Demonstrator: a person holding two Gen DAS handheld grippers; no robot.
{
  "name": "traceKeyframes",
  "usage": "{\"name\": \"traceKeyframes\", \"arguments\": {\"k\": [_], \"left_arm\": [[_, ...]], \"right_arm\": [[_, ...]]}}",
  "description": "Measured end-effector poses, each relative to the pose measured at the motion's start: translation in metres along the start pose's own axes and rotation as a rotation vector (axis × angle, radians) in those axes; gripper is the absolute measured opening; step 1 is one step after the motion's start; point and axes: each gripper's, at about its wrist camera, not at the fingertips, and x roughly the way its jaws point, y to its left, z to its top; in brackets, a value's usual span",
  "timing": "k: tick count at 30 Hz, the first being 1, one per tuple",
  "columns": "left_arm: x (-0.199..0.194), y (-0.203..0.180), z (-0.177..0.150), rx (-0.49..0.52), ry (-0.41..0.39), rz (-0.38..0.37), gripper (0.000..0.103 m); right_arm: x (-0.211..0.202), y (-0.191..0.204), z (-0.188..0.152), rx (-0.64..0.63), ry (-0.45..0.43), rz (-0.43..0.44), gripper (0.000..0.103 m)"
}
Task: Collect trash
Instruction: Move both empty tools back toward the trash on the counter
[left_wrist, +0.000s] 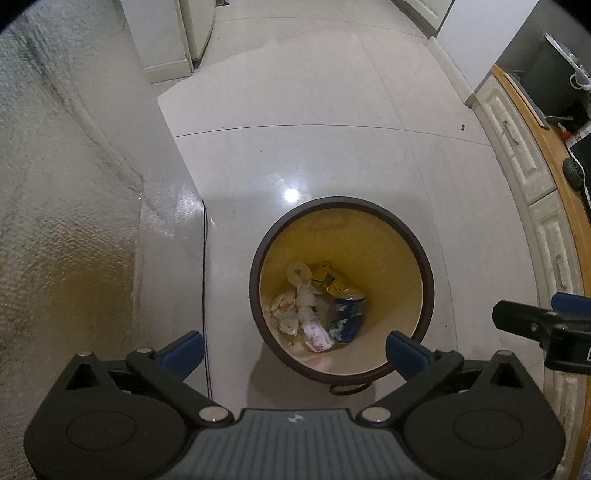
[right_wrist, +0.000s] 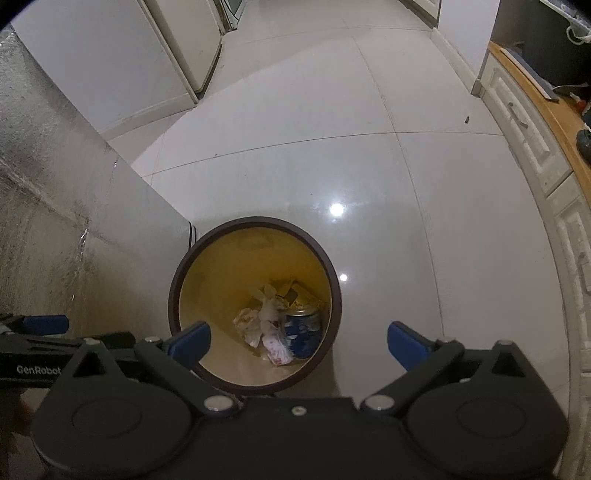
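Both grippers hang spread wide and empty above the tiled floor; left gripper and right gripper overlook the brown bin, where the blue can and crumpled wrappers lie; collecting seems finished unless more litter turns up; cabinet drawers and a foil-clad wall flank it, blocking nothing.

dim, even indoor light in both views, with a cool grey cast. an overhead lamp shows as a small white glare spot on the glossy floor tiles, just beyond the waste bin; the right wrist view holds two such spots on the tiles. the bin throws a soft shadow toward the camera. strong fisheye bending curves the cabinet front and blackens the corners. the textured wall at left is smeared and soft.
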Motion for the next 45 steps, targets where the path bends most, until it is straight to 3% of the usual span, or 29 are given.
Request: {"name": "traceKeyframes", "arguments": {"k": [19, 31, 45], "left_arm": [[-0.064, 0.004, -0.028, -0.013, -0.049, 0.042, 0.103], [-0.131, -0.001, -0.044, -0.018, -0.143, 0.044, 0.103], [-0.222, -0.021, -0.08, 0.039, -0.29, 0.009, 0.103]], "right_arm": [[-0.065, -0.009, -0.023, -0.019, -0.067, -0.018, 0.103], [-0.124, -0.002, -0.037, -0.089, -0.125, -0.012, 0.103], [-0.214, -0.01, -0.067, -0.071, -0.252, -0.004, 0.103]]}}
